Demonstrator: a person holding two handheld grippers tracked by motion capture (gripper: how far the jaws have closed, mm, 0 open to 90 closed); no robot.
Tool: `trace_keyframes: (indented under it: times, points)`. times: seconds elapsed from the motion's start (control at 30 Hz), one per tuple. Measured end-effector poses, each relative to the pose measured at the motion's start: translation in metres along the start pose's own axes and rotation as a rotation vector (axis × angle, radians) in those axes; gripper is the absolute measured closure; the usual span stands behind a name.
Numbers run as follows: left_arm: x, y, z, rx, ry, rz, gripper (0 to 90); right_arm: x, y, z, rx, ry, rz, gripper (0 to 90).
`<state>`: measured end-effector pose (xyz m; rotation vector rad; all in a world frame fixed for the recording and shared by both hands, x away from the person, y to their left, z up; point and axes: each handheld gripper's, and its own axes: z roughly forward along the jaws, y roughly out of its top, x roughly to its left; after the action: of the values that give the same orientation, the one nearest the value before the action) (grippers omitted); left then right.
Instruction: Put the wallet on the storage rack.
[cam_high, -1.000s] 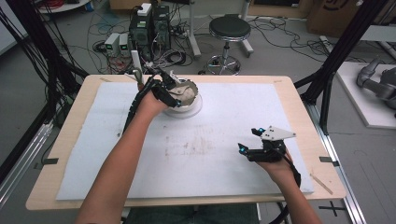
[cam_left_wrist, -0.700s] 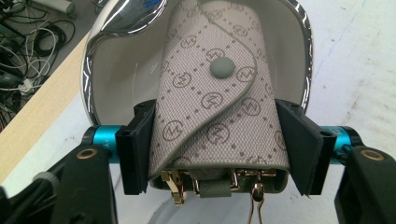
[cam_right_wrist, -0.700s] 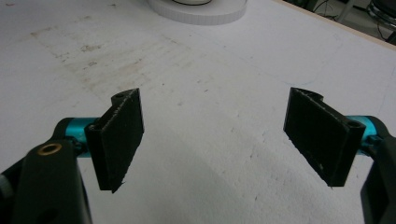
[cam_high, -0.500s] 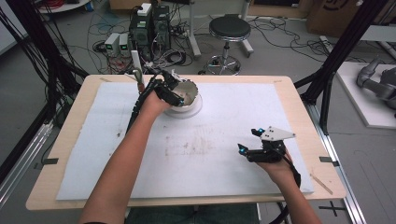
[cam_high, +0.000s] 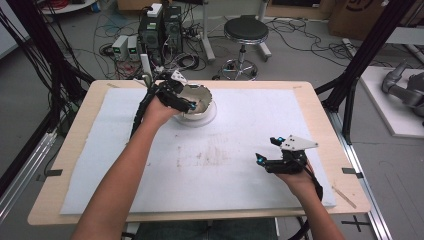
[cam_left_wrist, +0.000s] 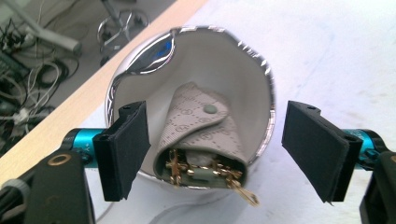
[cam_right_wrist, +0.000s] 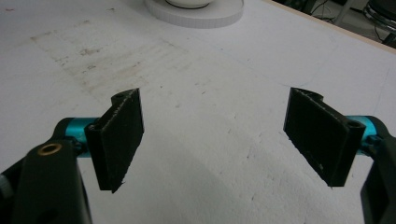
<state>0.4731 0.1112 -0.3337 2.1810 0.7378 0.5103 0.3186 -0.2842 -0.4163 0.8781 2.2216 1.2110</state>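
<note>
A bowl (cam_left_wrist: 261, 70) with a silver rim and white inside stands on a white round base (cam_high: 210, 117) at the far middle of the table. A beige patterned pouch (cam_left_wrist: 201, 126) with a snap lies in it, and a gold chain (cam_left_wrist: 243, 193) spills from its open end. My left gripper (cam_left_wrist: 219, 149) hovers just over the bowl (cam_high: 202, 95). Its jaws have just been opening, and the pads stand clear on either side of the pouch without touching it. My right gripper (cam_high: 266, 149) is open over the white mat at the near right, with nothing between its pads (cam_right_wrist: 121, 135).
The white mat (cam_high: 240, 125) covers most of the wooden table, with a brownish stain (cam_high: 205, 157) at its middle. Behind the table are a stool (cam_high: 245, 30), electronics boxes (cam_high: 160, 25) and cables on the floor. Black frame posts (cam_high: 350, 75) flank the table.
The left gripper's jaws have opened over the bowl, and that hand has drawn back a little toward the left. The right hand has stayed put.
</note>
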Motion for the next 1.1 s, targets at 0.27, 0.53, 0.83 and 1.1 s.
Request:
trace_keyframes:
  times: [0.27,0.53,0.83,1.1]
  points:
    - [-0.012,-0.02,-0.034,-0.1,-0.02,-0.014,21.2,-0.001,0.0,-0.001,-0.002,-0.004,0.004,20.5]
    - [-0.024,-0.044,-0.056,-0.161,-0.038,-0.025,20.5,-0.001,0.002,0.0,-0.011,-0.007,-0.003,20.5]
    - [-0.035,-0.071,-0.067,-0.212,-0.036,-0.033,18.2,-0.001,0.002,0.001,-0.011,-0.007,-0.001,20.5]
    - [-0.042,-0.09,-0.073,-0.258,-0.05,-0.046,18.2,-0.002,0.002,0.001,-0.012,-0.013,0.002,20.5]
